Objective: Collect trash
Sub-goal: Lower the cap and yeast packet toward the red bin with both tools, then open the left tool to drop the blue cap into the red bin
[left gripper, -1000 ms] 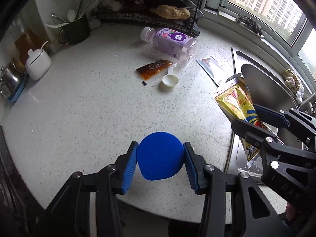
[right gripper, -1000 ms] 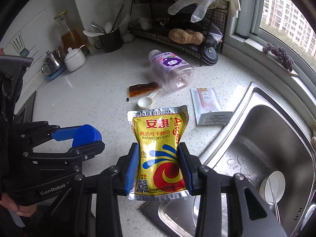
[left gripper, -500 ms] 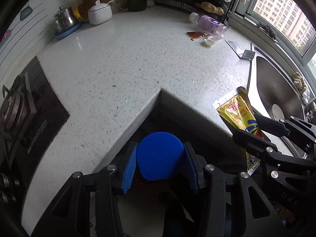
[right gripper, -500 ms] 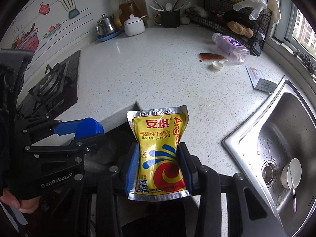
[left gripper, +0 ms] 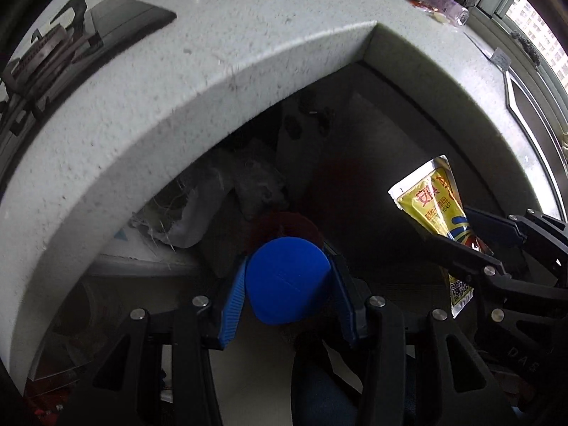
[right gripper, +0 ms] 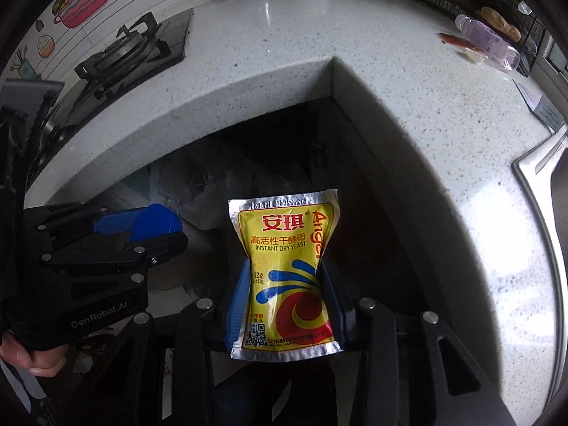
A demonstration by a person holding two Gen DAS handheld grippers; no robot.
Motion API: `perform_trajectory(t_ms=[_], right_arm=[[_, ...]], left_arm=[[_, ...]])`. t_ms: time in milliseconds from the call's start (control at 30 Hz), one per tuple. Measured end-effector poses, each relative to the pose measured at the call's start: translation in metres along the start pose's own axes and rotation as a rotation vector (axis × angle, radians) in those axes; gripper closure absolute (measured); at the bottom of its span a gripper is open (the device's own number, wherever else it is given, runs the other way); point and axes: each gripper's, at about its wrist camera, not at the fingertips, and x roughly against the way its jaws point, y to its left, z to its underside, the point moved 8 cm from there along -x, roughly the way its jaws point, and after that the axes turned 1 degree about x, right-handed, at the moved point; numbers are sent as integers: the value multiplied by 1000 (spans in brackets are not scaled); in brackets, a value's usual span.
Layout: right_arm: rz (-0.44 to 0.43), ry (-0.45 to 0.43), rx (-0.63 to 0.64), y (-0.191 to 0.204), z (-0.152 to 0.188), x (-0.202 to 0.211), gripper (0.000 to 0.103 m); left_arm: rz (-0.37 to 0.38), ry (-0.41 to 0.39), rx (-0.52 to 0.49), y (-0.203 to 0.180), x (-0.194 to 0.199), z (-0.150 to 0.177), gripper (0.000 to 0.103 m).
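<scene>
Two handheld grippers point steeply down past the inner corner of an L-shaped white counter (right gripper: pixel 408 113), over a dark space below it. The left gripper (left gripper: pixel 287 289) is clenched on a round blue cap (left gripper: pixel 287 280), its blue pads pressed against the cap's sides. The right gripper (right gripper: pixel 285 294) is clenched on a yellow yeast packet (right gripper: pixel 285 269), pinched at its waist so that the foil buckles inward. Both pieces of trash are in the air, below the counter edge, not yet let go. Directly under the cap the left view shows something round and dark red (left gripper: pixel 284 227), perhaps a bin's mouth, beside crumpled grey plastic (left gripper: pixel 227 195); it is too dim to be sure. The likely risk is a miss: the packet hangs off to one side of that red shape, so if released there it could flutter onto the floor, and the smooth cap could bounce off a rim. The right view shows what the left does not: the packet's printed face, the stove (right gripper: pixel 120 56), a hand (right gripper: pixel 32 351) gripping the left tool, and more trash on the counter, a bottle (right gripper: pixel 490 41) lying on its side. Only the left view shows the red shape below.
</scene>
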Motion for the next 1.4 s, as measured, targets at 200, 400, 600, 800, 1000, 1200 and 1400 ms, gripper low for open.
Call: perform_trajectory(t_ms=[200, 400, 600, 800, 1000, 1200, 1400], right_arm=[[-6, 28, 15, -7, 19, -60, 66], [11, 34, 26, -17, 34, -114, 66], [29, 57, 3, -38, 43, -150, 66], [59, 64, -21, -57, 52, -157, 66], [52, 68, 0, -47, 50, -165, 66], [28, 77, 55, -33, 50, -171, 65], [3, 81, 138, -10, 45, -182, 64]], left_arm=[[-12, 22, -2, 6, -62, 19, 60], [11, 35, -12, 6, -121, 20, 60], [37, 39, -23, -2, -163, 16, 60], [19, 26, -39, -8, -178, 12, 34], [23, 46, -44, -7, -181, 19, 21], [5, 58, -10, 8, -179, 33, 21], [-21, 63, 62, 35, -182, 47, 21]])
